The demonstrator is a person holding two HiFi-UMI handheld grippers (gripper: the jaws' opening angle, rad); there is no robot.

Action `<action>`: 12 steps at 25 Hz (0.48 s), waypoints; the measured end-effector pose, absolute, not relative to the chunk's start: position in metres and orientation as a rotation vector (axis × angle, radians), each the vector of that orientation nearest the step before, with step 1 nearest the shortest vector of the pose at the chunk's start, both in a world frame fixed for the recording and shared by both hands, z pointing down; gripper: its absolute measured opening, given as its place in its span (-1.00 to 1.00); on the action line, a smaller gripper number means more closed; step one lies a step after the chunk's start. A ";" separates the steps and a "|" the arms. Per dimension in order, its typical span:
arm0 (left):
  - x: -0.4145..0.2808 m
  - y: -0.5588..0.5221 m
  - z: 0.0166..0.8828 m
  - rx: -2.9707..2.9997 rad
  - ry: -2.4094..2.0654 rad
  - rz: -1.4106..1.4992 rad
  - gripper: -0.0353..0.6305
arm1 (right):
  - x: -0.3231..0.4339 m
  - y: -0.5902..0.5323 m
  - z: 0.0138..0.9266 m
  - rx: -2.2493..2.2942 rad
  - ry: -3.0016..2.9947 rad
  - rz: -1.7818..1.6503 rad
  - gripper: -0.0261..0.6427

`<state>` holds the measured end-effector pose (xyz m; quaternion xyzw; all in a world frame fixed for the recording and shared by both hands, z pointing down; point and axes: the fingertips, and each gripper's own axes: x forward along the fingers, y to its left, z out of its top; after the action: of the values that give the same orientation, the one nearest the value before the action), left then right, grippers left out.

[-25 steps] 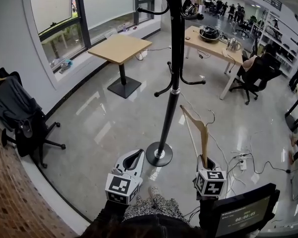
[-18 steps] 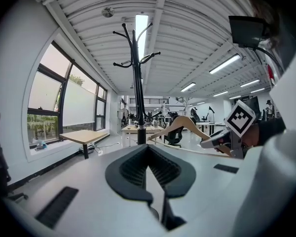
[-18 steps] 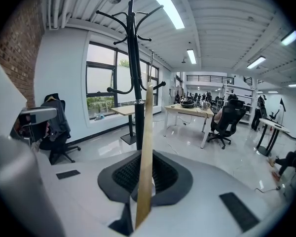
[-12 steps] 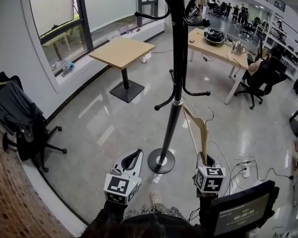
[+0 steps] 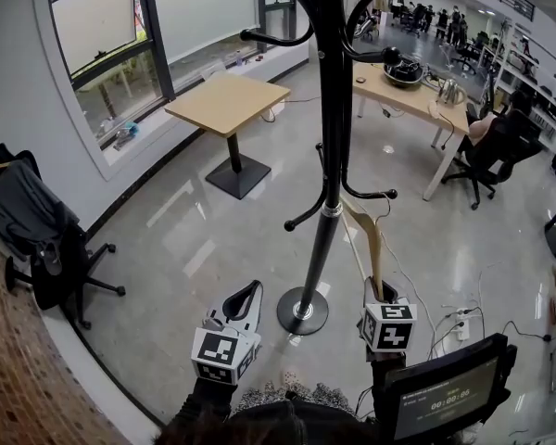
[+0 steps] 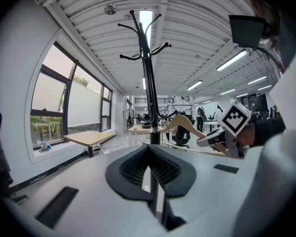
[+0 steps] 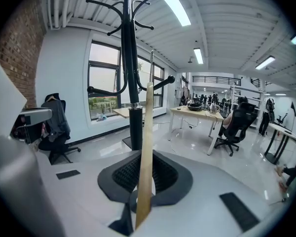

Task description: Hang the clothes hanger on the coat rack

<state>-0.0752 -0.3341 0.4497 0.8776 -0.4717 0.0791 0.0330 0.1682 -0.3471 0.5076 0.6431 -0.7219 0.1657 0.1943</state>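
Note:
The black coat rack [image 5: 331, 146] stands straight ahead on its round base [image 5: 302, 311], with curved hooks at mid height [image 5: 366, 193] and at the top. My right gripper [image 5: 382, 292] is shut on the lower end of a wooden clothes hanger [image 5: 374, 244], which points up just right of the pole, its wire hook near a mid-height hook. In the right gripper view the hanger [image 7: 146, 147] rises from the jaws of my right gripper [image 7: 144, 174] beside the rack [image 7: 130, 83]. My left gripper [image 5: 248, 293] is shut and holds nothing, left of the base. The left gripper view shows that gripper [image 6: 150, 149], the rack [image 6: 149, 83] and the hanger [image 6: 185, 125].
A square wooden table [image 5: 224, 100] stands beyond the rack on the left. An office chair with a dark jacket [image 5: 37, 221] is at the left wall. A long desk [image 5: 417, 91] and a seated person [image 5: 496, 137] are at the right. Cables and a power strip [image 5: 459, 327] lie on the floor.
The rack has come closer and larger in the head view. My right gripper has carried the hanger slightly forward and up toward the pole. The left gripper stays shut.

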 end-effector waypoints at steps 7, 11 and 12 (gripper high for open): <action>-0.076 -0.377 0.468 2.657 -1.473 0.257 -0.88 | 0.170 -0.408 0.530 1.761 -2.011 0.478 -0.80; -0.081 -0.377 0.470 2.631 -1.487 0.275 -0.88 | 0.168 -0.416 0.537 1.736 -2.001 0.497 -0.80; -0.083 -0.375 0.469 2.625 -1.492 0.281 -0.88 | 0.167 -0.415 0.538 1.730 -2.001 0.503 -0.80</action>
<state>-0.0833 -0.3752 0.4689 0.8644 -0.4912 0.0926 0.0545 0.1669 -0.4152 0.5381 0.6264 -0.7245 0.1821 0.2228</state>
